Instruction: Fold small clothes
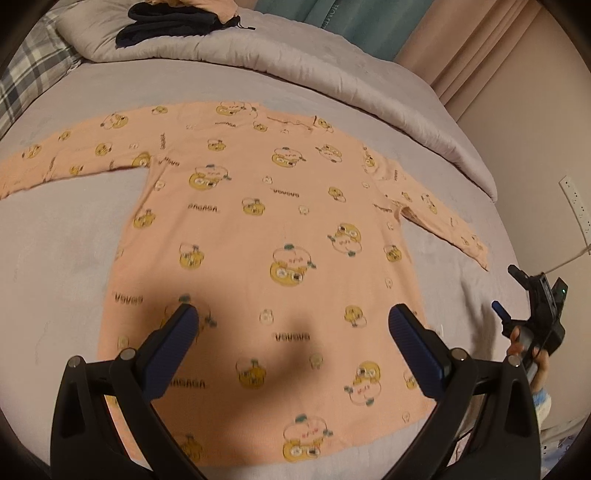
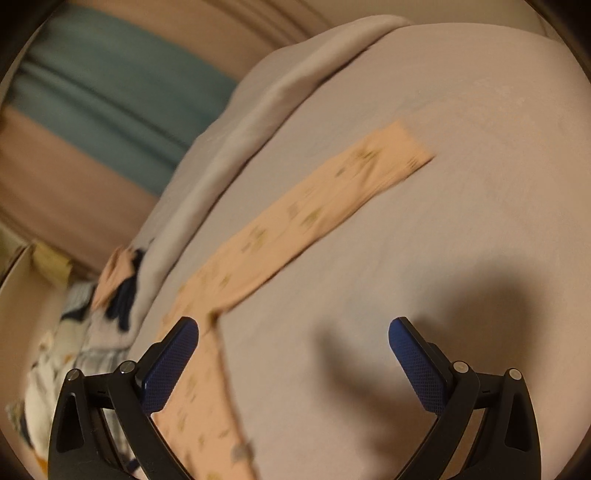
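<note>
1. On the grey bed, a peach long-sleeved shirt lies spread flat, printed all over with yellow cartoon faces and dark lettering, hem toward the left wrist camera and collar at the far side.
2. Both sleeves are stretched straight out: one reaches toward the left edge of the left wrist view, the other sleeve angles off to the right and ends near the edge of the bed.
3. The left tool hangs over the lower half of the shirt, blue-padded fingers spread wide apart with nothing between them, and its shadow falls dark across the fabric beneath.
4. Over on the right of that view, the right tool sits just off the shirt's side edge, held in a hand; a pale cuff shows below it.
5. The right wrist view is blurred, but its tool is plainly gaping too, empty, above bare sheet just beside the shirt's side edge.
6. From there the outstretched sleeve runs up and away toward its cuff.
7. Along the far side lies a rumpled grey duvet, with a dark garment piled on top of it.
</note>
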Motion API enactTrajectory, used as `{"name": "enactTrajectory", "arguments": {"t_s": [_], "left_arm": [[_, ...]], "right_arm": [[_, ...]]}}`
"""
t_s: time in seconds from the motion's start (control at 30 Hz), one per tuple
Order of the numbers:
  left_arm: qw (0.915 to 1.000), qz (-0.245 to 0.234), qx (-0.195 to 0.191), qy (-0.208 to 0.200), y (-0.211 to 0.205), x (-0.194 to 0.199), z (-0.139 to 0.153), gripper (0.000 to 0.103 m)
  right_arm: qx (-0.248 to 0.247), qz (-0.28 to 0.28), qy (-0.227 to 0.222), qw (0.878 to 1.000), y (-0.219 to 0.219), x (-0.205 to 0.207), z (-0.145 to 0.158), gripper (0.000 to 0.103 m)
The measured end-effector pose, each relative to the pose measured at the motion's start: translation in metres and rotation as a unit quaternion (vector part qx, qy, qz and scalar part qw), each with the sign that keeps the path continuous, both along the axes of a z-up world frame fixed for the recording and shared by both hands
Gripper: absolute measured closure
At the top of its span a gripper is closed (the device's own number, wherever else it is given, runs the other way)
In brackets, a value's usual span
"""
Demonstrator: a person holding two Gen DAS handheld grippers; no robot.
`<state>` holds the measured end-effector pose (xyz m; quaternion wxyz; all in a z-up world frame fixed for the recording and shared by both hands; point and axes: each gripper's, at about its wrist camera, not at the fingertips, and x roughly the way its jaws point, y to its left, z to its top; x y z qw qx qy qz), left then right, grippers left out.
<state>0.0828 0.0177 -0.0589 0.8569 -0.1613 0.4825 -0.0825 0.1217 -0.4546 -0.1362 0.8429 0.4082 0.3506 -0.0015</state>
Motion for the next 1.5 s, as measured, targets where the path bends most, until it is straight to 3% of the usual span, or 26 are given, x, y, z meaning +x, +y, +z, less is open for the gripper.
{"name": "enactTrajectory", "arguments": {"t_s": [0.23, 0.33, 0.4, 0.5, 0.57, 0.67, 0.8, 0.93, 1.07, 1.2, 1.3, 1.37, 1.47, 1.5], "left_arm": [[0.9999, 0.002, 0.014, -0.009, 0.002, 0.033, 0.003, 0.0], [0.9995, 0.008, 0.03, -0.01, 0.003, 0.047, 0.003, 0.0], [0.9994, 0.011, 0.031, -0.01, 0.005, 0.057, 0.002, 0.0], [0.9993, 0.013, 0.035, -0.008, 0.005, 0.069, -0.002, 0.0], [0.9993, 0.013, 0.036, -0.005, 0.007, 0.076, -0.005, 0.0], [0.9995, 0.015, 0.027, 0.001, 0.013, 0.083, -0.011, 0.0], [0.9994, 0.026, 0.021, 0.004, 0.028, 0.082, -0.013, 0.0], [0.9989, 0.046, 0.0, 0.001, 0.046, 0.079, -0.011, 0.0], [0.9977, 0.065, -0.021, -0.008, 0.067, 0.07, -0.005, 0.0], [0.9965, 0.078, -0.025, -0.016, 0.091, 0.058, 0.0, 0.0], [0.9937, 0.105, -0.033, -0.021, 0.118, 0.047, 0.001, 0.0], [0.9918, 0.121, -0.037, -0.019, 0.133, 0.042, 0.0, 0.0], [0.9895, 0.139, -0.038, -0.014, 0.15, 0.034, -0.003, 0.0], [0.9891, 0.143, -0.035, -0.011, 0.154, 0.032, -0.005, 0.0]], "right_arm": [[0.017, -0.057, 0.026, 0.998, -0.038, 0.043, -0.016, 0.001], [0.056, -0.092, 0.031, 0.994, -0.053, 0.059, -0.033, 0.013], [0.083, -0.13, 0.007, 0.988, -0.07, 0.054, -0.041, 0.019], [0.107, -0.155, -0.001, 0.982, -0.074, 0.053, -0.047, 0.045], [0.109, -0.162, 0.005, 0.981, -0.072, 0.052, -0.049, 0.071], [0.1, -0.168, 0.008, 0.981, -0.071, 0.046, -0.05, 0.086], [0.033, -0.152, -0.002, 0.988, -0.057, 0.059, -0.023, 0.09], [-0.106, -0.056, -0.044, 0.992, 0.012, 0.07, 0.044, 0.09], [-0.214, 0.068, -0.098, 0.969, 0.124, 0.083, 0.104, 0.09], [-0.251, 0.162, -0.136, 0.945, 0.226, 0.095, 0.136, 0.09], [-0.304, 0.202, -0.16, 0.917, 0.298, 0.104, 0.142, 0.09], [-0.314, 0.242, -0.164, 0.903, 0.338, 0.122, 0.134, 0.09], [-0.351, 0.291, -0.143, 0.879, 0.397, 0.133, 0.099, 0.09], [-0.365, 0.316, -0.138, 0.865, 0.421, 0.125, 0.083, 0.09]]}}
